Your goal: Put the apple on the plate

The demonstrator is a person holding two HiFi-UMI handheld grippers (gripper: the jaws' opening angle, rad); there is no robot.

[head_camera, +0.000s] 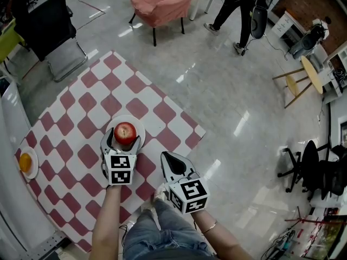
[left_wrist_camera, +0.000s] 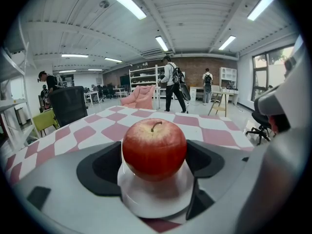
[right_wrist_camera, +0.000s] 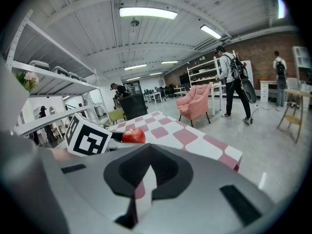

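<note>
Low in the middle of the head view, nearest the person, the right gripper point(head_camera: 169, 159) hangs over the near edge of the checked cloth point(head_camera: 81, 104). Its jaws are drawn all but together. Its own view shows only a thin slit between them, with nothing in it but cloth beyond, so it has no part in this.

Up and to the left is where the action is. The left gripper point(head_camera: 124, 141) has its jaws apart, one on each side of the apple point(left_wrist_camera: 154, 150), and the apple sits stem up on the white plate point(left_wrist_camera: 157, 201). In the left gripper view a thin sliver of white shows between the apple's left flank and the dark pad beside it, so the jaws look slack rather than pressing (a judgement, mind; the right side is too close to call).

So the placing looks done — apple on plate, plate on cloth, a little left of centre frame. All that seems left is to draw the left gripper clear without nudging the fruit.

Farther off, at the left edge, an orange point(head_camera: 25, 162) on a small saucer point(head_camera: 33, 172) lies well apart. Beyond the cloth, a pink armchair point(head_camera: 162, 1) stands at the top of the frame.
</note>
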